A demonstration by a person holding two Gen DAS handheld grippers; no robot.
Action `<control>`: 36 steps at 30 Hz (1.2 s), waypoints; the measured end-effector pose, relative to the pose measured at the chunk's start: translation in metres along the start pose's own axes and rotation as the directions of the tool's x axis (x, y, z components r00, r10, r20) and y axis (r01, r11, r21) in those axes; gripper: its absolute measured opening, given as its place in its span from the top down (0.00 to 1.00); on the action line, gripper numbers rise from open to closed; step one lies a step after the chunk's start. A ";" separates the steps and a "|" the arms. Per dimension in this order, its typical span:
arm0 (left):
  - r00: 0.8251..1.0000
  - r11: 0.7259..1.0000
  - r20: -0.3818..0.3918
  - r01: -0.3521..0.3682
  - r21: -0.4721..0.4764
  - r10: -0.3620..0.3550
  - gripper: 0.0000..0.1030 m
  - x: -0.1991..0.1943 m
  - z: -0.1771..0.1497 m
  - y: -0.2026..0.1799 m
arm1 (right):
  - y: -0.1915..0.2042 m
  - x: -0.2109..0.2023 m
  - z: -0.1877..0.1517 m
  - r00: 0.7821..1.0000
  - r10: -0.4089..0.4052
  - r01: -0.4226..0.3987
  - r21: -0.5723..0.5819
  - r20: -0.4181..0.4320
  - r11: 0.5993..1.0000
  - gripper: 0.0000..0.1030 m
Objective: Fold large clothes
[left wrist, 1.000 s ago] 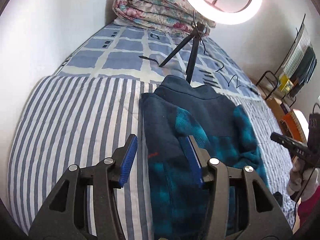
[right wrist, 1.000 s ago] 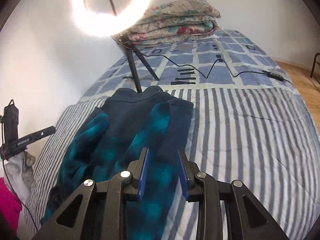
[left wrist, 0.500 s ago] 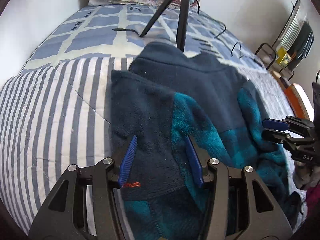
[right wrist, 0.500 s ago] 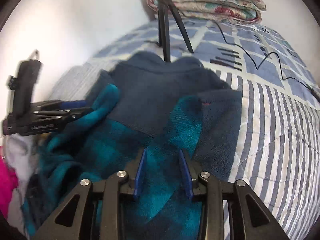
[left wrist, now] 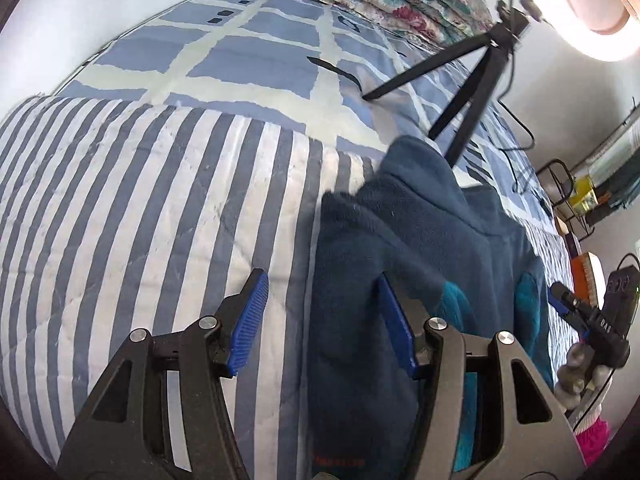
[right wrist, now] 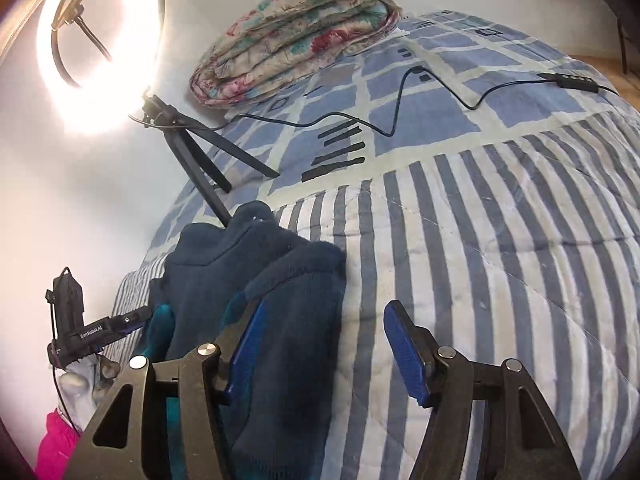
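A dark navy and teal fleece jacket [left wrist: 404, 264] lies folded lengthwise on the striped quilt [left wrist: 140, 216], collar toward the tripod. My left gripper [left wrist: 320, 320] is open and empty, straddling the jacket's left edge. In the right wrist view the jacket [right wrist: 256, 280] lies at lower left. My right gripper [right wrist: 324, 344] is open and empty over the jacket's right edge and the quilt [right wrist: 500, 260]. Each gripper shows in the other's view: the right [left wrist: 560, 300] and the left [right wrist: 136, 318].
A ring light [right wrist: 100, 44] on a black tripod [left wrist: 472, 84] stands just beyond the jacket's collar. Its cable [right wrist: 400, 112] runs across the checked sheet. A folded floral quilt [right wrist: 296, 28] lies at the head of the bed. A rack [left wrist: 580, 192] stands right of the bed.
Both grippers pulled back and tilted up from close over the jacket. My right gripper's jaws opened wide. The jacket now sits folded narrower.
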State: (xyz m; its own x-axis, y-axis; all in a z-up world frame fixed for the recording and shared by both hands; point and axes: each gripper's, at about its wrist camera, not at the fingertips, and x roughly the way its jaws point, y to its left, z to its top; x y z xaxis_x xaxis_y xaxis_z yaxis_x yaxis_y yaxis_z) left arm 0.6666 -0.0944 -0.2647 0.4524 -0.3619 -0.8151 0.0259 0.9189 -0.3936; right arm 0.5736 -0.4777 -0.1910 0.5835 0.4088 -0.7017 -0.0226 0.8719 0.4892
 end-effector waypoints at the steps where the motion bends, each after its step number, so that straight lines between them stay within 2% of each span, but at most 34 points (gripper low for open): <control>1: 1.000 1.000 0.005 -0.003 -0.014 0.003 0.44 0.004 0.003 0.000 | 0.001 0.006 0.002 1.000 -0.007 0.007 -0.001 -0.005 1.000 0.39; 3: 1.000 1.000 0.012 -0.017 -0.011 0.017 0.44 0.011 0.009 -0.004 | 0.006 0.020 0.005 1.000 -0.021 0.021 -0.012 -0.020 1.000 0.40; 6: 0.996 0.994 0.030 -0.086 0.071 0.084 0.44 0.020 0.014 -0.022 | 0.020 0.034 0.004 0.998 -0.062 0.060 -0.069 -0.025 0.996 0.41; 7: 0.994 0.989 0.039 -0.109 0.102 0.106 0.51 0.023 0.014 -0.027 | 0.026 0.038 0.003 0.997 -0.068 0.065 -0.089 -0.029 0.994 0.50; 8: 0.993 0.986 0.042 -0.111 0.122 0.106 0.60 0.025 0.013 -0.031 | 0.029 0.040 0.002 0.997 -0.072 0.067 -0.104 -0.038 0.992 0.63; 9: 0.996 0.984 0.034 -0.092 0.150 0.088 0.80 0.028 0.011 -0.037 | 0.034 0.043 0.001 0.996 -0.077 0.070 -0.124 -0.046 0.990 0.68; 10: 0.994 0.980 0.042 -0.102 0.174 0.096 0.88 0.029 0.009 -0.044 | 0.037 0.044 0.001 0.995 -0.086 0.079 -0.141 -0.046 0.987 0.79; 11: 0.993 0.976 0.049 -0.113 0.188 0.105 0.89 0.028 0.008 -0.046 | 0.038 0.043 0.000 0.995 -0.088 0.080 -0.150 -0.048 0.985 0.88; 13: 0.990 0.971 0.067 -0.132 0.197 0.122 0.92 0.023 0.006 -0.051 | 0.044 0.039 0.000 0.994 -0.101 0.093 -0.174 -0.037 0.980 0.91; 15: 0.991 0.977 0.082 -0.120 0.179 0.107 0.93 0.014 0.006 -0.052 | 0.051 0.034 0.002 0.994 -0.107 0.101 -0.199 -0.018 0.975 0.92; 19: 0.992 0.987 0.118 -0.055 0.151 0.037 0.93 -0.014 0.005 -0.057 | 0.064 0.014 0.008 0.995 -0.095 0.097 -0.235 0.019 0.967 0.93; 24: 0.988 0.983 0.151 0.004 0.183 -0.033 0.94 -0.052 0.003 -0.074 | 0.081 -0.017 0.013 0.997 -0.056 0.068 -0.268 0.052 0.961 0.93; 31: 0.978 0.970 0.188 0.046 0.237 -0.092 0.94 -0.112 -0.017 -0.088 | 0.106 -0.069 0.003 0.997 0.005 0.018 -0.316 0.072 0.949 0.93; 36: 0.969 0.961 0.212 0.069 0.269 -0.129 0.94 -0.158 -0.046 -0.089 | 0.109 -0.112 -0.019 0.996 0.037 -0.010 -0.325 0.075 0.946 0.93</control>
State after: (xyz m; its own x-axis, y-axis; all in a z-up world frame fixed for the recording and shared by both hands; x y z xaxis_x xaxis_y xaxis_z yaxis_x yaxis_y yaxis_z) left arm 0.5519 -0.1261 -0.1207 0.6237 -0.4362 -0.6486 0.2963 0.8998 -0.3203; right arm 0.4907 -0.4232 -0.0692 0.6416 0.4192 -0.6424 -0.2910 0.9079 0.3018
